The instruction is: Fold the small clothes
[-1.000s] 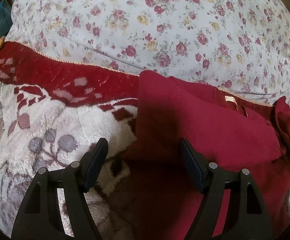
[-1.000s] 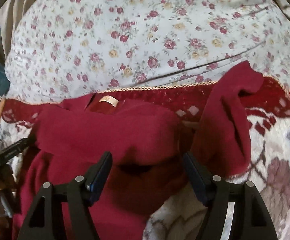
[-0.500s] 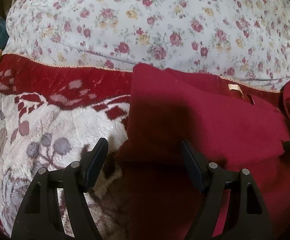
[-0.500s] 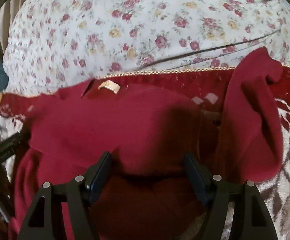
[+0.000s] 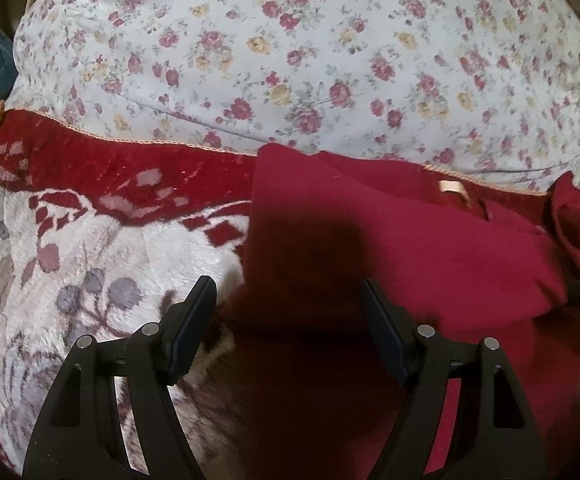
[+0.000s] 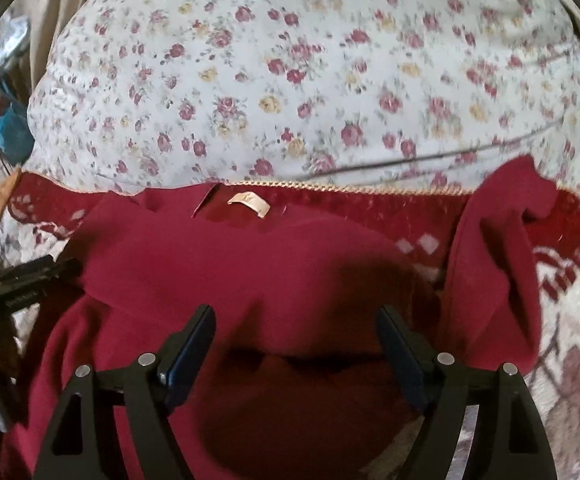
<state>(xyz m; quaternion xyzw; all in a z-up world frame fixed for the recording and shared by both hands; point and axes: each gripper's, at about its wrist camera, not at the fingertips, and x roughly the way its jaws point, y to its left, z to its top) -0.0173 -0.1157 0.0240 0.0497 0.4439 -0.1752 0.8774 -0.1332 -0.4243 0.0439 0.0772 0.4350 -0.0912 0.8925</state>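
Observation:
A small dark red top point(image 5: 390, 248) lies on a patterned blanket, its collar label point(image 5: 452, 187) at the far edge; it also shows in the right wrist view point(image 6: 250, 272) with the label point(image 6: 249, 202). One sleeve point(image 6: 494, 256) lies bunched at the right. My left gripper point(image 5: 288, 308) is open and empty over the garment's left edge. My right gripper point(image 6: 296, 332) is open and empty over the garment's middle fold. The left gripper's body point(image 6: 30, 276) shows at the right wrist view's left edge.
A red, white and grey fleece blanket point(image 5: 90, 240) covers the surface. A floral quilt point(image 5: 290, 60) rises behind it. Blue clutter point(image 6: 10, 128) lies at the far left.
Both grippers have moved forward over the garment and stay open. The folded red cloth lies flatter and fills more of both views.

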